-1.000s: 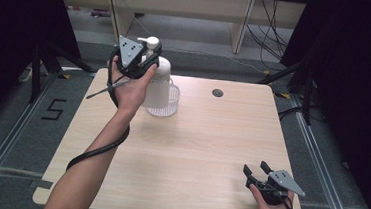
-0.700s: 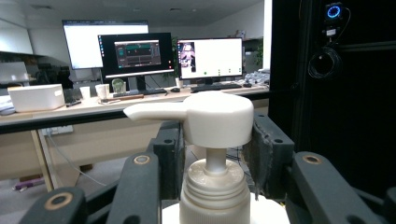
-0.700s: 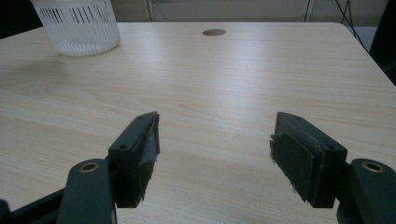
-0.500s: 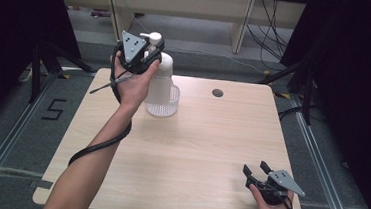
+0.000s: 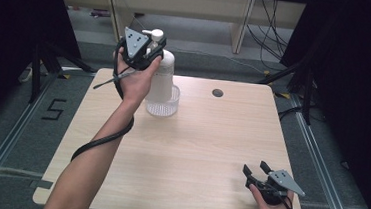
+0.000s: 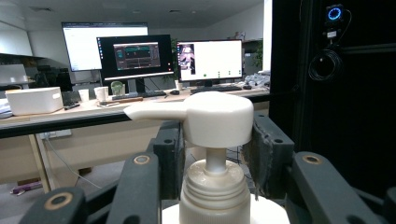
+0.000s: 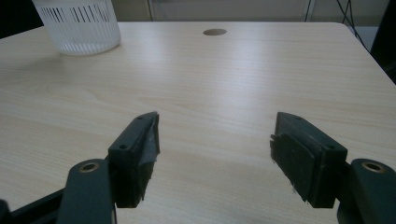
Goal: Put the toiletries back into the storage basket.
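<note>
1. The right gripper (image 5: 257, 174) is held low at the counter's (image 5: 210, 151) near right corner, jaws spread apart.
2. The pump bottle (image 5: 162, 72) is gripped at its neck by the left gripper (image 5: 150, 51), above the white basket (image 5: 163, 105).

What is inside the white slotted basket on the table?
The lower part of the white pump bottle stands inside the basket; its base is hidden by the basket wall. The left gripper grips its neck.

A pale wooden table (image 5: 190, 150) carries a white slotted basket (image 5: 163, 105) near its far edge.
</note>
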`<control>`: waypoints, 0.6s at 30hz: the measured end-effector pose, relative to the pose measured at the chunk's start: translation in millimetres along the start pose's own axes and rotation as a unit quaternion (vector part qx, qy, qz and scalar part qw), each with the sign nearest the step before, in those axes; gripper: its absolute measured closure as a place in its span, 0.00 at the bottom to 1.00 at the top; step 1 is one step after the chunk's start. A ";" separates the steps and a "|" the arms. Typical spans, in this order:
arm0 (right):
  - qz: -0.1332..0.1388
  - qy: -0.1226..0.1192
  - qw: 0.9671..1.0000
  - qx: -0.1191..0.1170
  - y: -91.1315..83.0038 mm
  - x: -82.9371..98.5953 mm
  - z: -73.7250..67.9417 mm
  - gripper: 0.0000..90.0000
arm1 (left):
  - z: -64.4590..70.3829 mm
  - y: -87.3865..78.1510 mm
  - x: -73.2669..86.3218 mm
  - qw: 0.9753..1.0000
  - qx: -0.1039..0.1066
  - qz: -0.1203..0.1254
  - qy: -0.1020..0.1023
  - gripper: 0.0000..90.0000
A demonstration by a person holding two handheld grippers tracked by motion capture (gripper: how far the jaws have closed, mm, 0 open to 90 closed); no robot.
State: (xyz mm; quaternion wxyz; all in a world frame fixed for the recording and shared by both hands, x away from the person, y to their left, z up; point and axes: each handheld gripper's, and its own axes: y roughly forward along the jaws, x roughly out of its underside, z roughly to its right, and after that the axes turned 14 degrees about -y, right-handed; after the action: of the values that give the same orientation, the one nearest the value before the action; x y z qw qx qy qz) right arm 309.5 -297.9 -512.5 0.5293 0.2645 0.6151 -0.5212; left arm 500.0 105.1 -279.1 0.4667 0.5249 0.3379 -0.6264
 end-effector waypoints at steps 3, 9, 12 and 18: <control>0.000 -0.023 1.000 0.005 -0.1 0.0 3.6 0.36 | -0.7 3.7 1.6 1.000 0.001 -0.002 -0.004 0.66; 0.000 -0.023 1.000 0.006 0.1 0.1 3.7 0.36 | -2.6 11.1 4.6 1.000 0.005 -0.002 -0.002 0.66; -0.002 0.000 1.000 0.004 0.0 0.0 0.2 0.36 | -4.2 14.9 4.8 1.000 0.004 -0.002 0.007 0.66; 0.000 -0.023 1.000 0.005 0.1 0.1 3.6 0.36 | -4.7 20.7 7.1 1.000 0.005 -0.006 0.005 0.66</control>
State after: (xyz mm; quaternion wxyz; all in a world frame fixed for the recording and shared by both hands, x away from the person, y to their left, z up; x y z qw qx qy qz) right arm 310.9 -301.2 -512.3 0.5418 0.2557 0.6000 -0.5302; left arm 521.0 100.8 -285.7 0.4589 0.5282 0.3398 -0.6284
